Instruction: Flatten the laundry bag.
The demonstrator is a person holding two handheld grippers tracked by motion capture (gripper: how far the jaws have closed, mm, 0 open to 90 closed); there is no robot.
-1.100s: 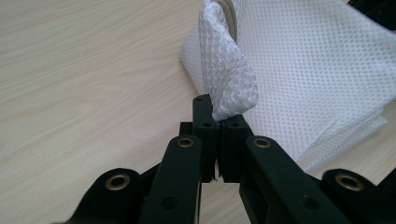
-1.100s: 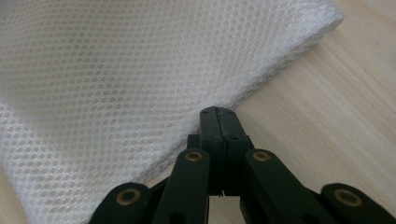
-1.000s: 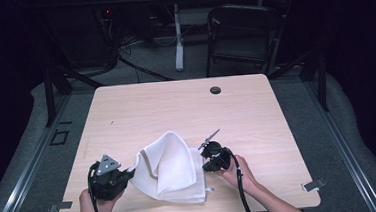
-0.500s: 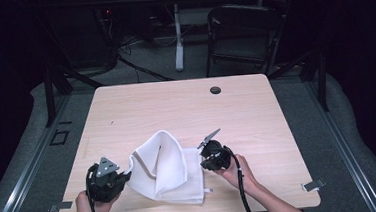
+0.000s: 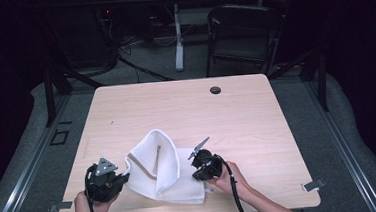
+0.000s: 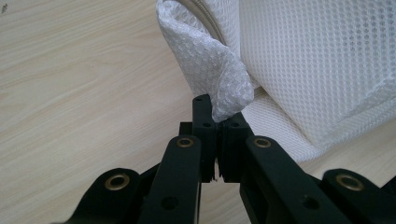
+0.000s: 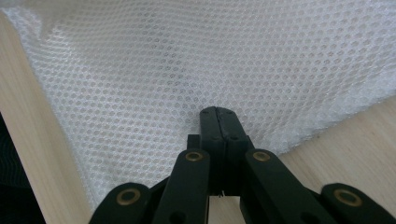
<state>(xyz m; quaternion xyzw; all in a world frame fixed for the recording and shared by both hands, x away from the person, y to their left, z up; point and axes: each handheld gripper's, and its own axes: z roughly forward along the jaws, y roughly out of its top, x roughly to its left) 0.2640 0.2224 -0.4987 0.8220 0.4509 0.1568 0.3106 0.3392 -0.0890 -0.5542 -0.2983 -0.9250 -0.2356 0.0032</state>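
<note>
A light wooden table (image 5: 257,116) with a small dark round hole (image 5: 215,90) near its far edge carries a white mesh bag (image 5: 174,184), which lies partly flat near the front edge.

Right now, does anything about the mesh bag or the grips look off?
Nothing damaged or spilled. The white mesh bag is bunched, one fold standing up instead of lying flat. The left gripper pinches just a small corner; the right gripper is shut against the mesh, its hold unclear.
</note>
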